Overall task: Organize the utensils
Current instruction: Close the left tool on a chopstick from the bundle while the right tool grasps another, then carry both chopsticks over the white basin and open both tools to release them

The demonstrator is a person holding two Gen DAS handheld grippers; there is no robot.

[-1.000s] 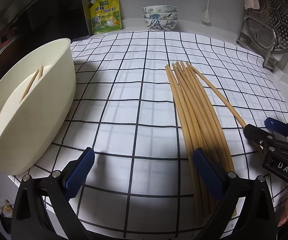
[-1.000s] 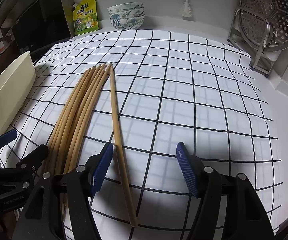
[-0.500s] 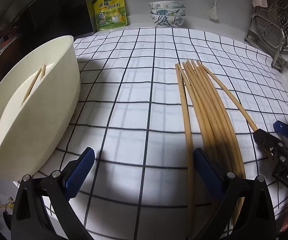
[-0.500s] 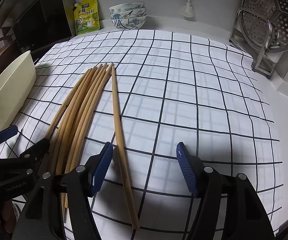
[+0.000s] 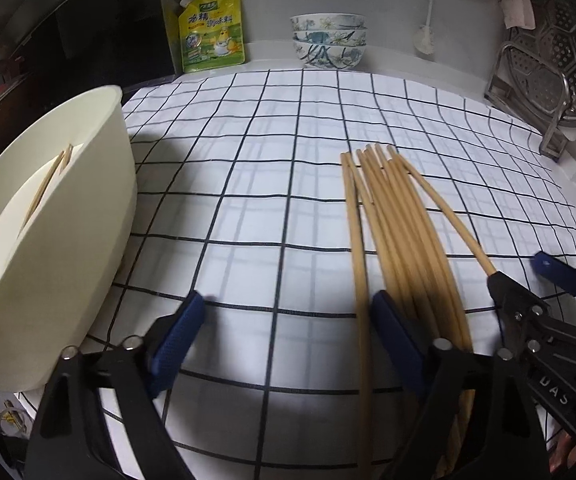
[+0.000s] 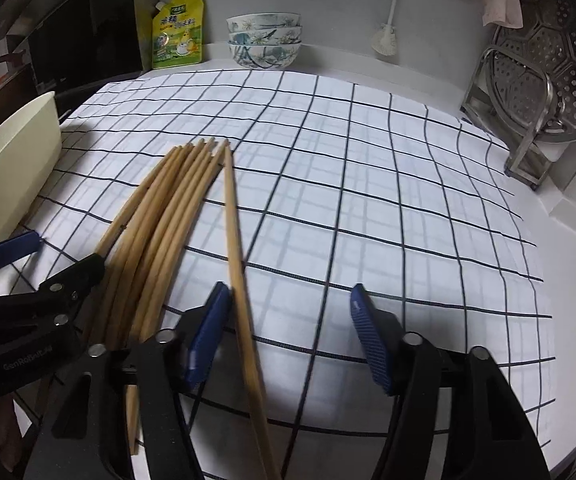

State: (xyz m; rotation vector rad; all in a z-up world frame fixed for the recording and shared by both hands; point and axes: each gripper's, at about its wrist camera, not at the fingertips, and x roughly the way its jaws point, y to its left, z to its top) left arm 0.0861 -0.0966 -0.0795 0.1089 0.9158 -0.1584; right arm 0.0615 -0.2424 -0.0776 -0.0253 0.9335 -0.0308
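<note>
Several bamboo chopsticks (image 5: 404,240) lie fanned on the checked cloth (image 5: 247,208). My left gripper (image 5: 288,340) is over their near ends, jaws closing. The leftmost chopstick (image 5: 355,240) lies between them beside the right pad, and the left pad is well clear of it. My right gripper (image 6: 288,336) is also closing. A single chopstick (image 6: 233,248) runs along its left pad, far from the right pad. Each gripper shows in the other's view: right gripper (image 5: 528,276), left gripper (image 6: 51,258). A cream container (image 5: 67,220) at the left holds two chopsticks (image 5: 47,184).
At the back stand a yellow pouch (image 5: 211,32) and stacked patterned bowls (image 5: 328,42). A steel rack with a perforated steamer plate (image 6: 548,72) fills the back right. Dark stove parts lie beyond the container. The cloth's front edge is just under the grippers.
Both pairs of jaws have narrowed. The leftmost chopstick has parted from the bundle and now lies inside the left jaws. The right gripper's left pad has come up against the single chopstick.
</note>
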